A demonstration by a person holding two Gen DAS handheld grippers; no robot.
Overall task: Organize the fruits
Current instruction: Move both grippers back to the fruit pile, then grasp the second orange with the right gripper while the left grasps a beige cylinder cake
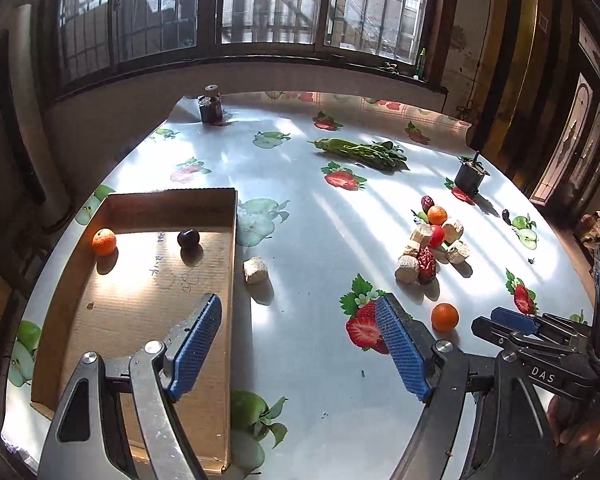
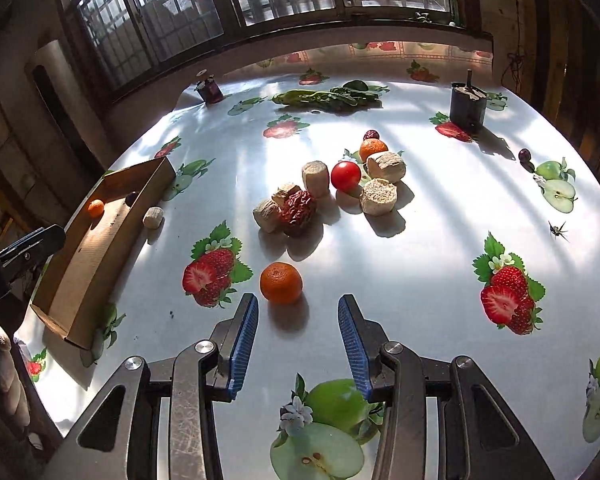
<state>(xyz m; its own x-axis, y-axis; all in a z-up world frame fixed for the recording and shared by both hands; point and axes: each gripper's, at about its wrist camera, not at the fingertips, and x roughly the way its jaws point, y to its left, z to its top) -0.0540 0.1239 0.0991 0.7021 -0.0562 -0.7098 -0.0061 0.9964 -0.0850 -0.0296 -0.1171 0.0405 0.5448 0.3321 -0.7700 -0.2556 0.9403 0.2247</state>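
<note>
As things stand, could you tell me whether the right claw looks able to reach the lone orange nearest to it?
Probably yes. The right claw is open and empty, the orange sits just ahead of its tips on bare tablecloth, and nothing lies between.

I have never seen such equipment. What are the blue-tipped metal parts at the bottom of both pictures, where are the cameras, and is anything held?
They are two hand-held grippers; a person carries one in each hand. Each picture comes from a camera on one gripper, looking along its fingers. The left gripper is open and empty, partly over a cardboard tray holding an orange and a dark fruit. The right gripper is open and empty behind a loose orange. More fruit lies on the table.
</note>
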